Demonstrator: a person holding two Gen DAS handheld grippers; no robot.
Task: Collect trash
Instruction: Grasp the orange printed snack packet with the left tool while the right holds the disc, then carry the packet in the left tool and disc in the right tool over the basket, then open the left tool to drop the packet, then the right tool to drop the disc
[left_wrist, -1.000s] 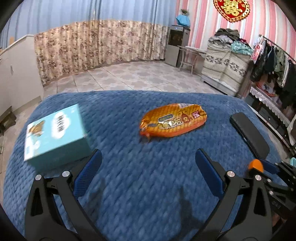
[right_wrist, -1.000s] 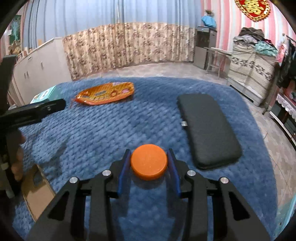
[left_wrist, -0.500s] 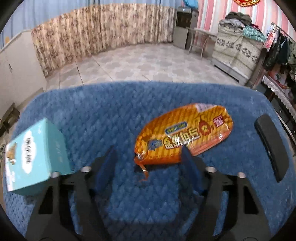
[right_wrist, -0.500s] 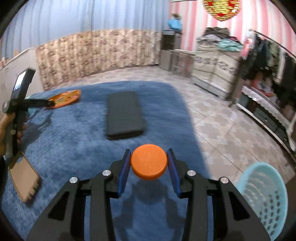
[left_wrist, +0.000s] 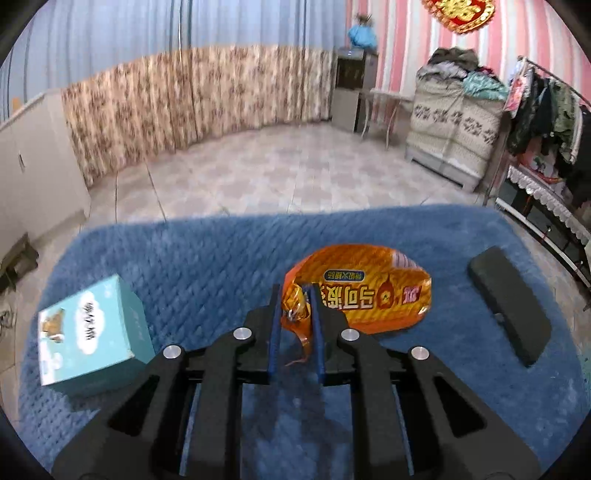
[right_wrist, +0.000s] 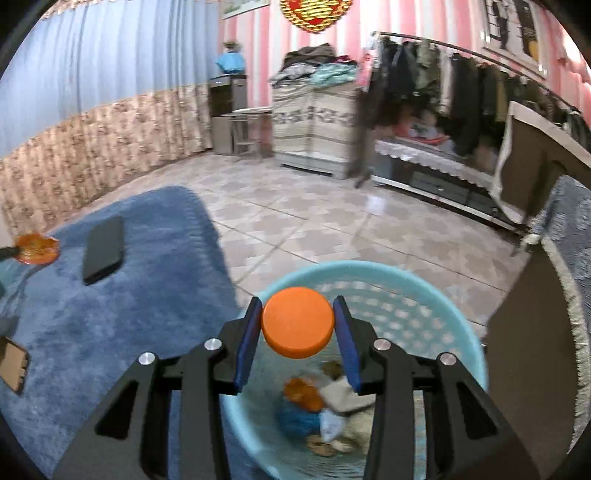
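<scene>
The left gripper (left_wrist: 294, 295) is closing its jaws on the crumpled end of the orange snack wrapper (left_wrist: 373, 295), and the blue pads already pinch this end between them. The rest of the wrapper lies on the blue blanket (left_wrist: 207, 258), between the light blue box (left_wrist: 88, 332) at the left and the flat black case (left_wrist: 509, 302) at the right — both are well apart from it. The right gripper (right_wrist: 298, 325) has its fingers clamped on the orange cap (right_wrist: 297, 321), one pad at each side. It hangs above the light blue basket (right_wrist: 413, 291), which stands on the tiled floor (right_wrist: 332, 221) just beside the blanket's edge. Inside the basket lie several pieces of trash (right_wrist: 325, 410) — they are blurred.
</scene>
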